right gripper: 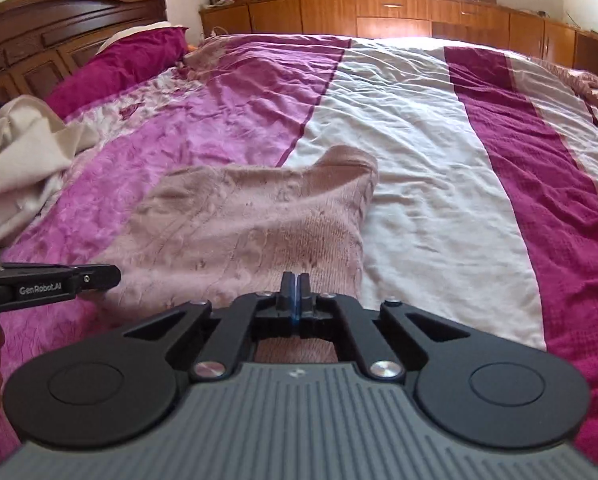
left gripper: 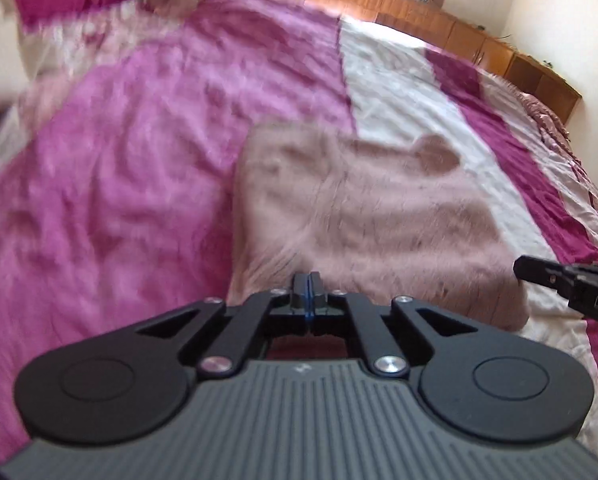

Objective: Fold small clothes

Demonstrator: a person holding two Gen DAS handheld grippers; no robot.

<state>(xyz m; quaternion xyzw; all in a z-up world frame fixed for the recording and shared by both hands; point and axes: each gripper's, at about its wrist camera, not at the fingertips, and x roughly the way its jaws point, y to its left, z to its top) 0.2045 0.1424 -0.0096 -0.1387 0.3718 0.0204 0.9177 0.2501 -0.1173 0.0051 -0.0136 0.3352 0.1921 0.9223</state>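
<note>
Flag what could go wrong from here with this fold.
1. Both hand-held grippers, left and right, have their jaws together at the sweater's near edge with no cloth visibly between them, so a lift may come up empty.
2. The sweater's far corner is bunched; folding now could lock in that lump.

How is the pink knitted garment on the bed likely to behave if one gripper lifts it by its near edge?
The pink knitted garment would probably drape and sag, since it lies limp with soft wrinkles on the bedspread. Its fuzzy knit looks grippy rather than slippery. Its raised far corner suggests it unfolds easily when pulled.
</note>
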